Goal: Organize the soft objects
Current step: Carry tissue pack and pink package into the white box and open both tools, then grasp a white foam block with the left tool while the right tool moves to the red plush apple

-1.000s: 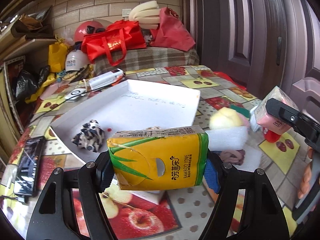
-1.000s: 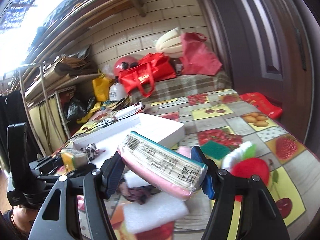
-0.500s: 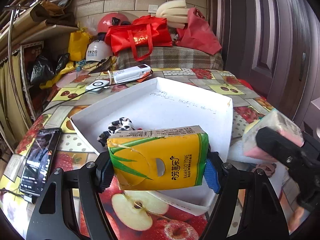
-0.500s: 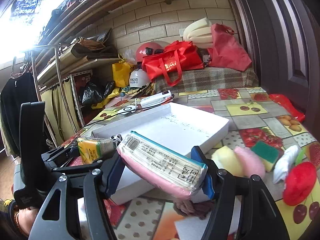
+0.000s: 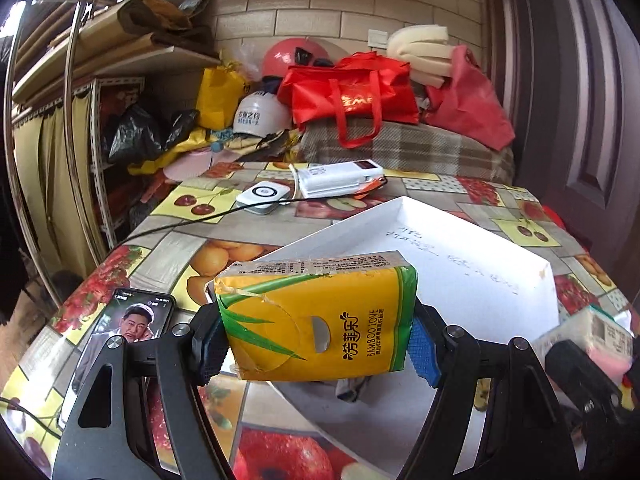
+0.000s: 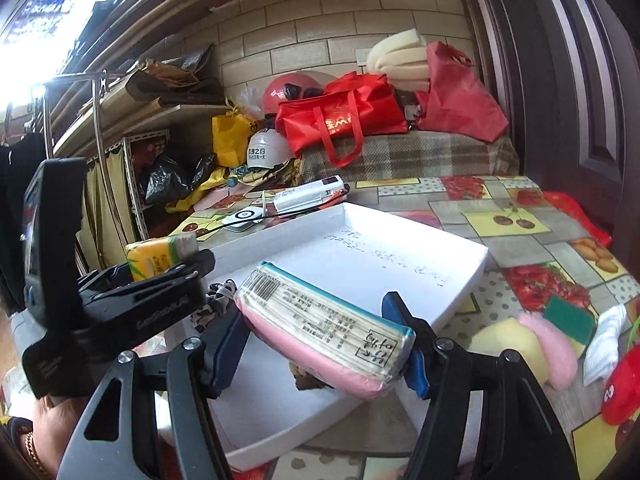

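My left gripper [image 5: 316, 344] is shut on a yellow and green tissue pack [image 5: 316, 318], held over the near left corner of a white tray [image 5: 460, 264]. My right gripper [image 6: 324, 344] is shut on a pink tissue pack [image 6: 320, 332], held tilted above the tray's near part [image 6: 360, 256]. A black and white scrunchie [image 6: 218, 300] lies in the tray by the left gripper [image 6: 120, 304]. Part of it shows under the yellow pack in the left wrist view [image 5: 352, 388]. The pink pack shows at the right edge there [image 5: 592, 340].
On the fruit-print table right of the tray lie a yellow and pink sponge [image 6: 528, 344], a green sponge [image 6: 568, 314], a white cloth [image 6: 608, 336] and a red plush [image 6: 622, 388]. A phone [image 5: 120, 336] lies left of the tray. A power bank [image 5: 340, 176] and charger [image 5: 264, 196] lie behind.
Both grippers have moved left with their packs, from beside the tray's right side to over its near part. The left gripper now hangs over the tray's near left corner.
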